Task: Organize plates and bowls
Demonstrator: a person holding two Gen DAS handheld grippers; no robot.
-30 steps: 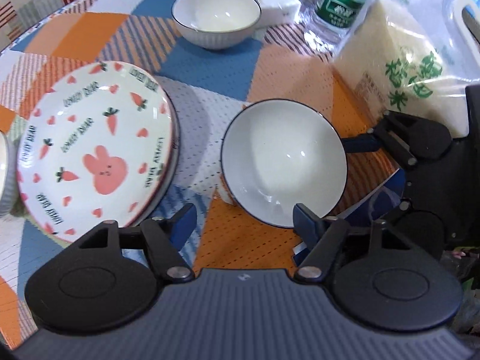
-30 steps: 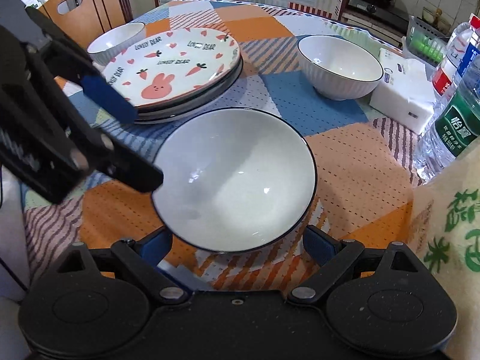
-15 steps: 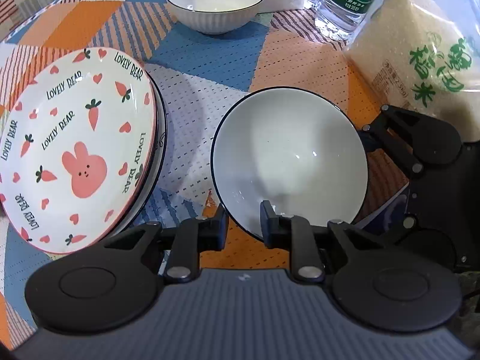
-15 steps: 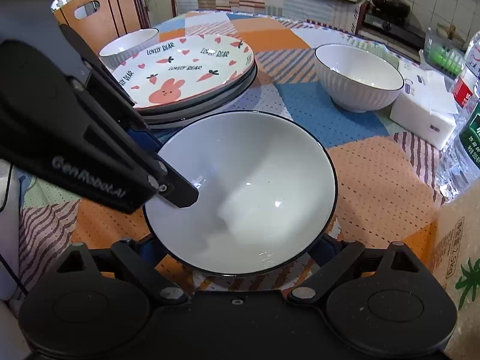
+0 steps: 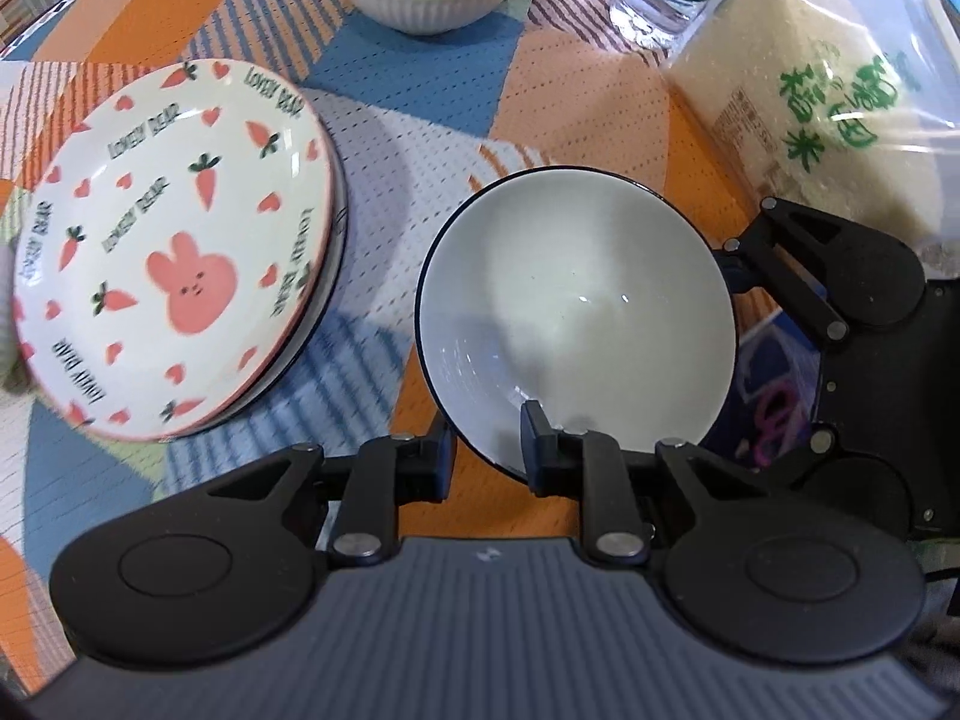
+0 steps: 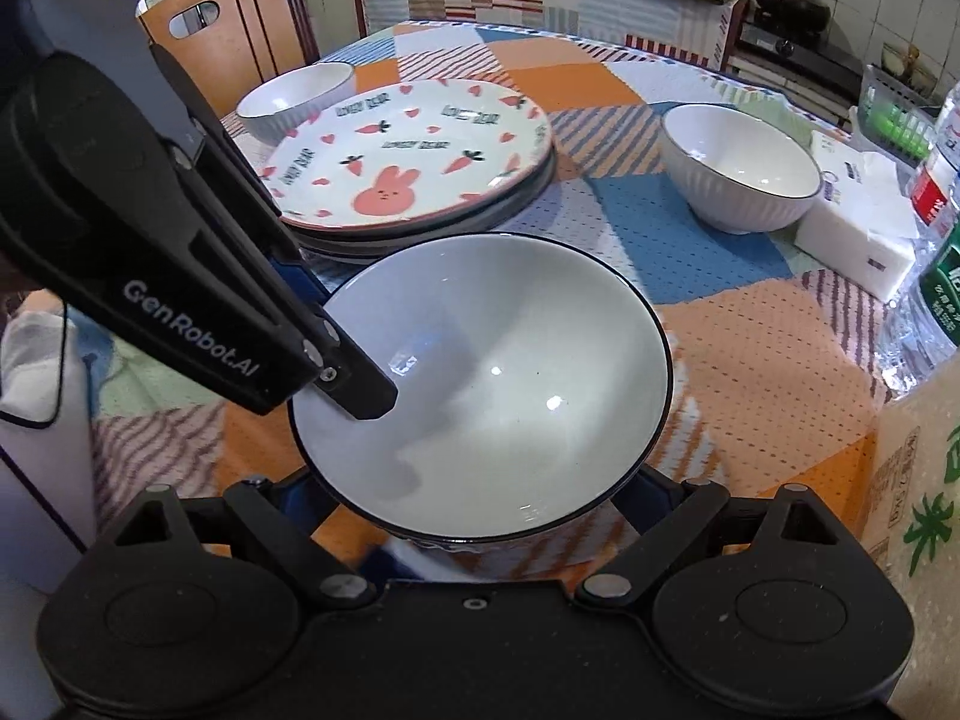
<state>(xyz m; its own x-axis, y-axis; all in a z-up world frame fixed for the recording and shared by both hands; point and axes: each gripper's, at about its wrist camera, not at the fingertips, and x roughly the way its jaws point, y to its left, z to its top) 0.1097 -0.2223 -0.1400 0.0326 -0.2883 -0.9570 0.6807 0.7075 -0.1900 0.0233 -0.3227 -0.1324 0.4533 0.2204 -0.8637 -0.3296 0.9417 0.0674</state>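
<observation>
Left tool (image 5: 486, 438) pinches bowl (image 5: 576, 312) rim; right tool (image 6: 474, 498) wide under it; third bowl (image 6: 294, 99) only in right view.

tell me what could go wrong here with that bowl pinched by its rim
1. The left gripper clamps only a thin stretch of the white bowl's rim, so the glazed bowl could slip or tip when lifted.
2. The right gripper sits around the same bowl; the two could collide.
3. The rabbit plate stack lies close beside, so a swing could knock it.
</observation>
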